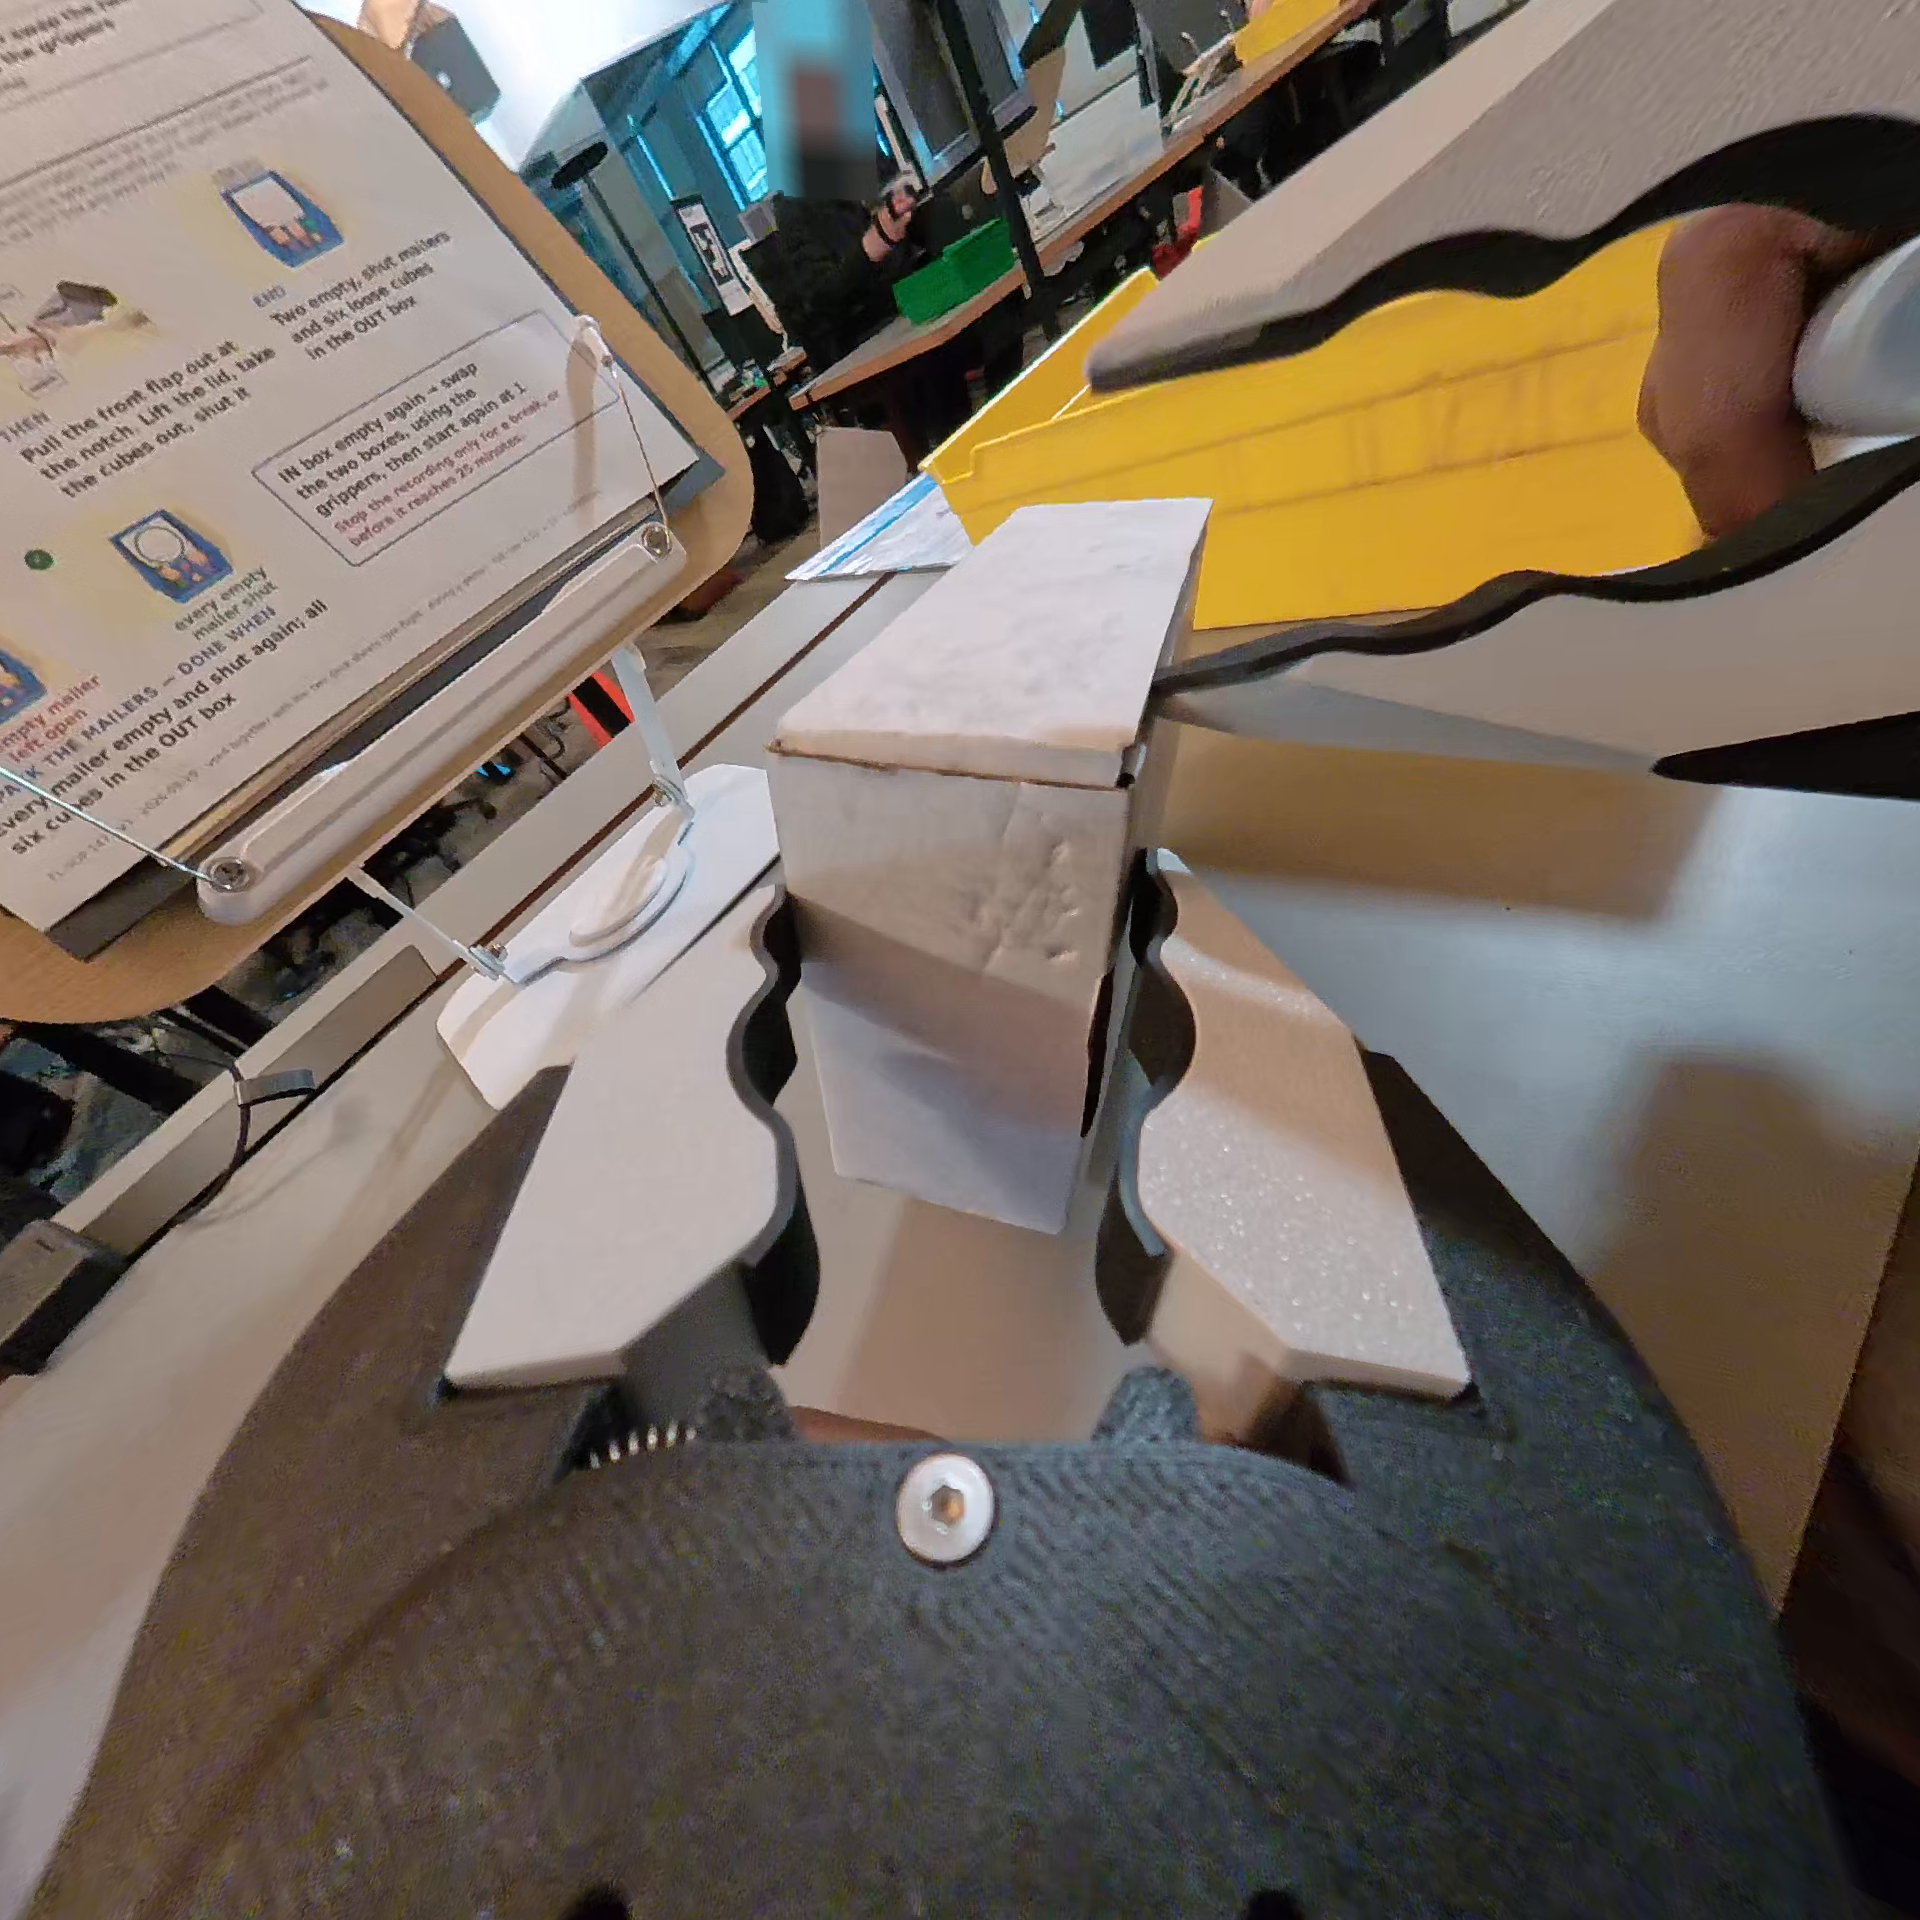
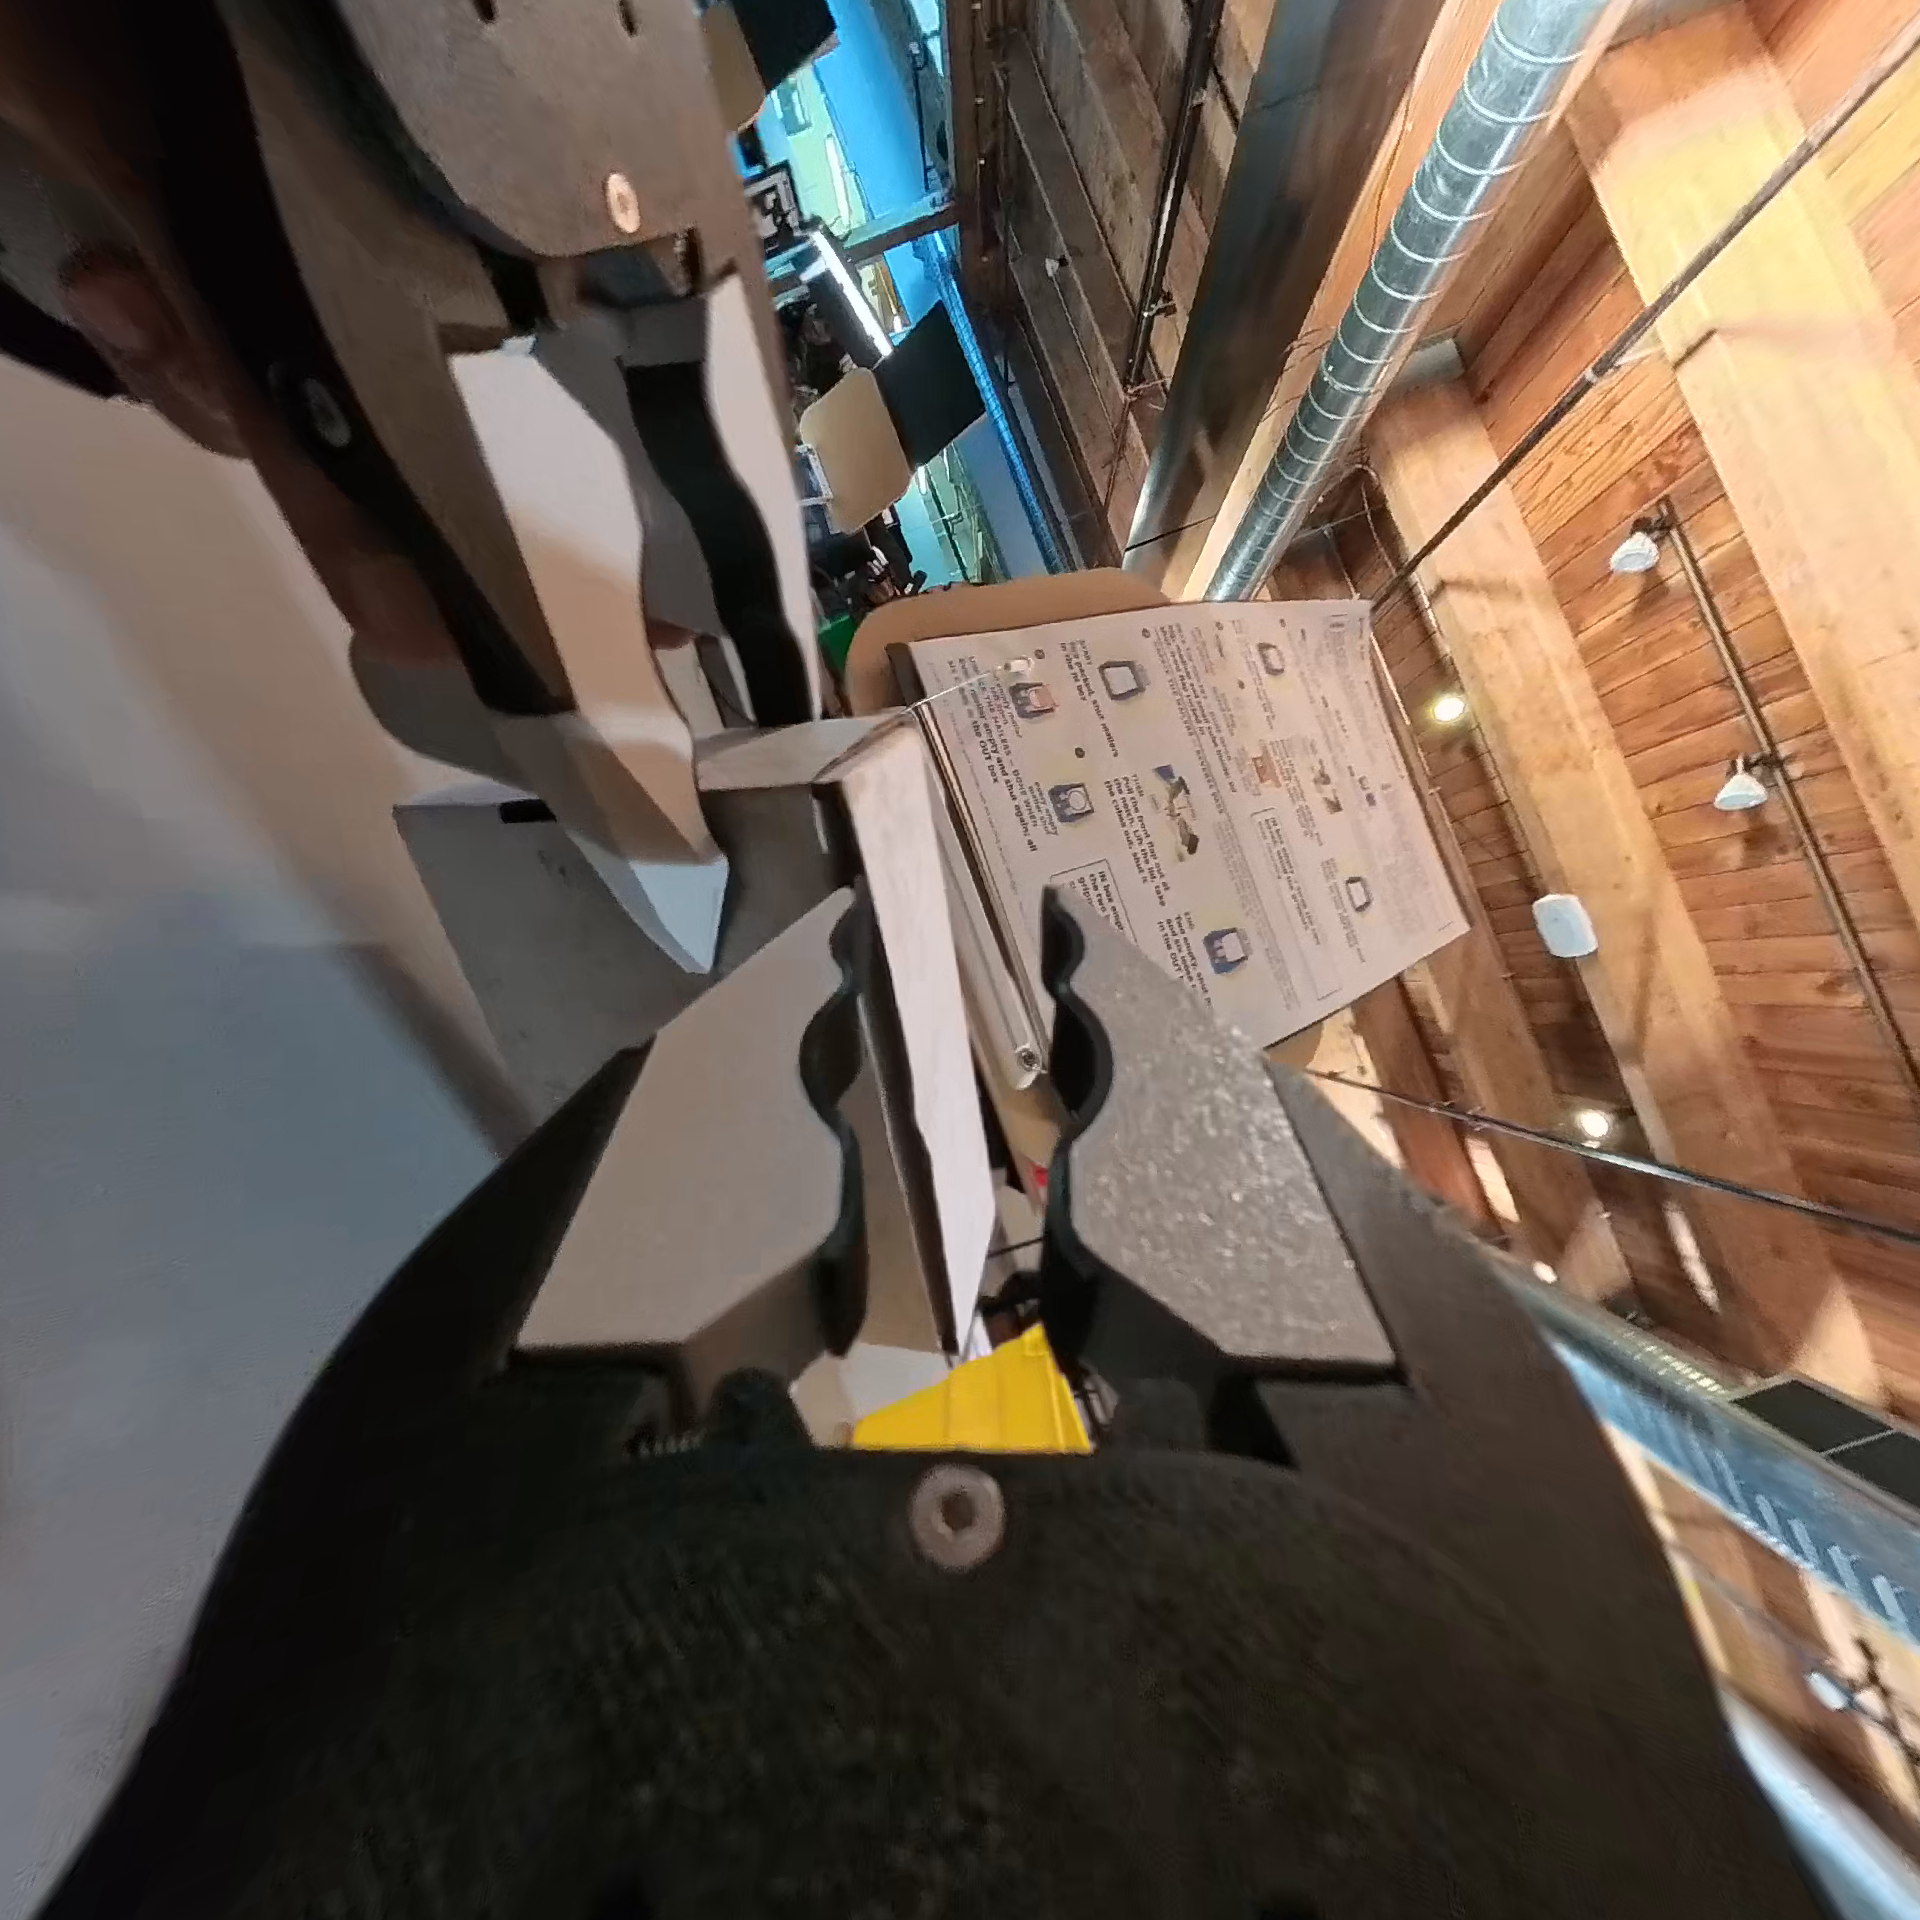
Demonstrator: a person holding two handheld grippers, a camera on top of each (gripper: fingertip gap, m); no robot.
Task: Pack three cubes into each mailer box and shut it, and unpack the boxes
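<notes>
A white cardboard mailer box (image 1: 966, 644) stands on end, lifted off the table. My left gripper (image 1: 961, 904) is shut on its lower body, one finger on each side. My right gripper (image 1: 1127, 530) comes in from the right with its jaws open around the edge of the box's top panel; the lower fingertip touches the box just under that panel. In the right wrist view the panel (image 2: 914, 987) lies against my right gripper's (image 2: 948, 914) left finger, with a gap to the other finger. The left gripper (image 2: 758, 790) shows at upper left. No cubes are in view.
A yellow bin (image 1: 1351, 468) sits behind the box and also shows in the right wrist view (image 2: 977, 1403). An instruction sheet on a stand (image 1: 260, 416) stands at the left on the pale table (image 1: 1558, 987). A hand (image 1: 1745, 364) holds the right gripper.
</notes>
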